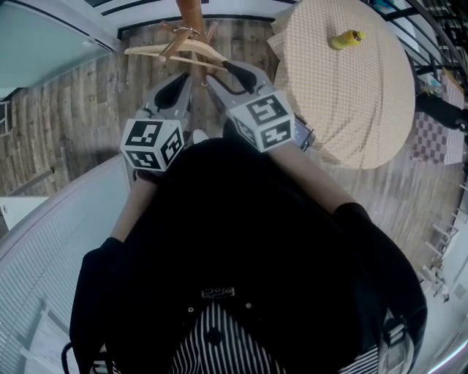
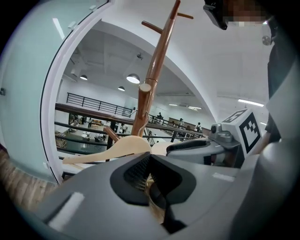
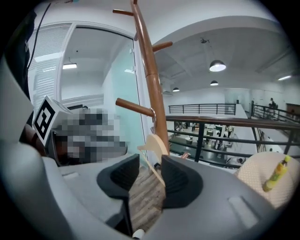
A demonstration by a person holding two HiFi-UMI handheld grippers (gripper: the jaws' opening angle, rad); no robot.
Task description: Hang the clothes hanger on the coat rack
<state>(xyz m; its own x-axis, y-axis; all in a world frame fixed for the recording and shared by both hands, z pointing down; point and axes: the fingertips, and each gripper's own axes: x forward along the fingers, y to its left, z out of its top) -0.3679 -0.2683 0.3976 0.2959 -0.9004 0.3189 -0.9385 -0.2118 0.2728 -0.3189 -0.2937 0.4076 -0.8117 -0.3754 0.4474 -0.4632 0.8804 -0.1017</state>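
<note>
though the hanger (image 3: 154,143) is seemingly hanging on the rack (image 3: 149,79) already, the left gripper (image 2: 152,187) is gripping it and the right gripper (image 3: 150,180) is gaping around it; letting go is remaining.

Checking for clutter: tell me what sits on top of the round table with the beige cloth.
Only a small yellow bottle shows on the beige tablecloth. The cloth covers the tabletop itself; its far edge is out of frame.

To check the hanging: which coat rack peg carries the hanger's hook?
In the right gripper view, the peg pointing left just above the hanger; the hook sits on it. The two pegs higher up are bare.
</note>
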